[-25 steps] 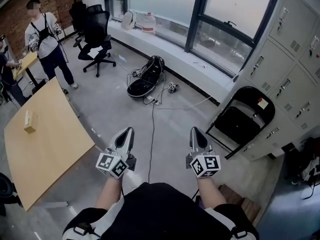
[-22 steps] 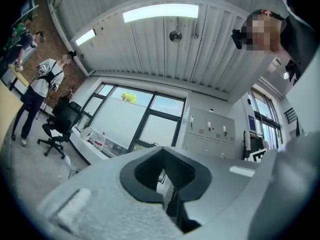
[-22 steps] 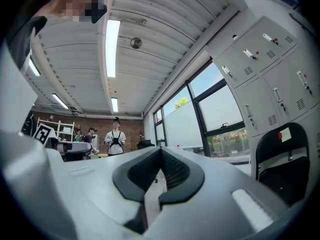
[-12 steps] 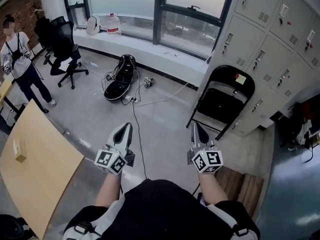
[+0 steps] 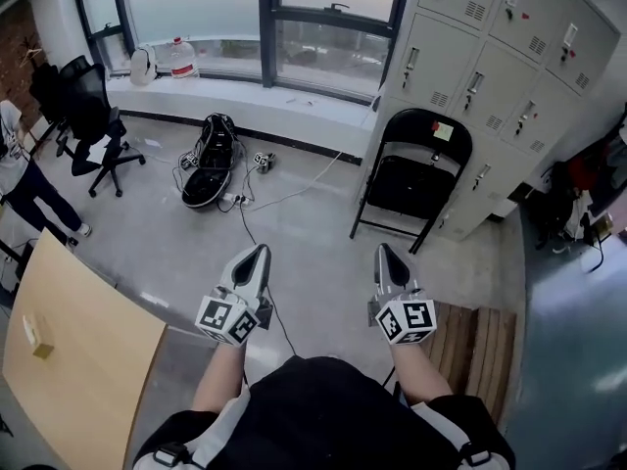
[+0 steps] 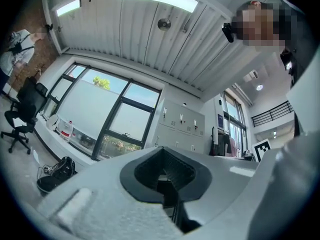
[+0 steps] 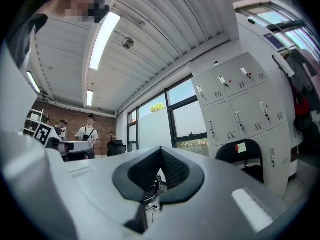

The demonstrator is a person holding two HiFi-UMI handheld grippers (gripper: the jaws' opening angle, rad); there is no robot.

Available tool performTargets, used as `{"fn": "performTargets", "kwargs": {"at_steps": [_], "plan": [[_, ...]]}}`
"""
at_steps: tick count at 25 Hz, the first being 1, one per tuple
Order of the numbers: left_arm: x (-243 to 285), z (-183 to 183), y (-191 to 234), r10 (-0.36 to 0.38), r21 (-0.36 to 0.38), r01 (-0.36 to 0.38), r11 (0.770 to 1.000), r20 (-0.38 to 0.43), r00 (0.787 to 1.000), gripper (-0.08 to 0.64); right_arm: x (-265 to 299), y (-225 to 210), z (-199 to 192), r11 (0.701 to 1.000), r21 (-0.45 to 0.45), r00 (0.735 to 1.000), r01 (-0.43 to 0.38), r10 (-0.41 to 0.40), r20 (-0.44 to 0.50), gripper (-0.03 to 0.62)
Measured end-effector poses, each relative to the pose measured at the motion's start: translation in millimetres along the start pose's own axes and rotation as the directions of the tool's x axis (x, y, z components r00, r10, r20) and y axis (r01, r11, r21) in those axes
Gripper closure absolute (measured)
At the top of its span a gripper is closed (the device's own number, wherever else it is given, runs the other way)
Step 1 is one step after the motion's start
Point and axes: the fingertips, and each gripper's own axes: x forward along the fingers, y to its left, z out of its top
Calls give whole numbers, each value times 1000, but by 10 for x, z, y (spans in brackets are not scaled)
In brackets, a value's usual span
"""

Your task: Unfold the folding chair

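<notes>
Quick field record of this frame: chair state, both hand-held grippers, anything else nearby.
chair: black, folded, upright against the lockers
left hand-held gripper: shut, empty, well short of the chair
right hand-held gripper: shut, empty, well short of the chair
floor: black bag by the window, left of the chair
table: far left, small box on it
task: not started, chair untouched
</notes>
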Motion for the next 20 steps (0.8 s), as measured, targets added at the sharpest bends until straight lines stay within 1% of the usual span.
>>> {"fn": "performTargets", "kwargs": {"at_steps": [4,10,15,17,20], "plan": [[-6,-18,-131,-56,15,57,998,-38,998,557,-269,-20,5,998,-12,998,67,-67,-3,589],[-40,-134,-265,-132,28,133,991,-60,990,557,-689,-76,-215,986,8,985,169,-169,-42,589],[-44,-174,-436,-195,-5,196,981,-68,978,557,-972,-32,-271,970,10,968,244,-243,-63,589],[-73,-190,-511,-226,-16,225,974,-89,970,555,-1027,17,-309,965,15,963,260,-258,-71,588],[-75,-235,-599,-268,-37,265,963,-96,959,555,-1056,78,-364,969,9,967,246,-244,-78,588]]}}
